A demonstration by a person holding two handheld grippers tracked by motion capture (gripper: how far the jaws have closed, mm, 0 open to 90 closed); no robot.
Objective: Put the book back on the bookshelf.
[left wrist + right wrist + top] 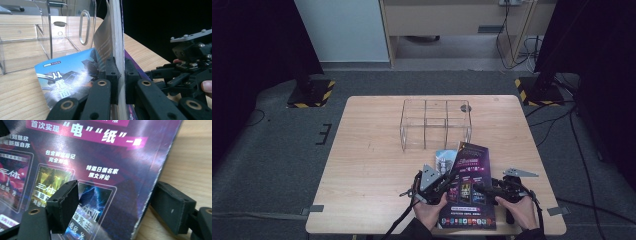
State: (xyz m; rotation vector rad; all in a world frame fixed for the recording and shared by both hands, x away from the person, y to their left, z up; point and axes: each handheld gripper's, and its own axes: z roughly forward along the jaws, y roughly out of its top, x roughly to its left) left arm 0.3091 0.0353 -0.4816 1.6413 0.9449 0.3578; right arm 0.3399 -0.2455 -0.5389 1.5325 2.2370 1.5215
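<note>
Clamping purple book's (pixel 468 186) left edge, left tongs (pixel 121 82); right tongs (pixel 112 205) agape.

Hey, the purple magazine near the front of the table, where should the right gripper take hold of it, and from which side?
Take the purple magazine by its right long edge, coming in from the table's right. The right gripper stands open, straddling that edge. The left gripper clamps the opposite edge, leaving the right one free.

Blue booklet (pixel 445 159) mostly hidden under purple book (pixel 468 186); cover print too small.
</note>
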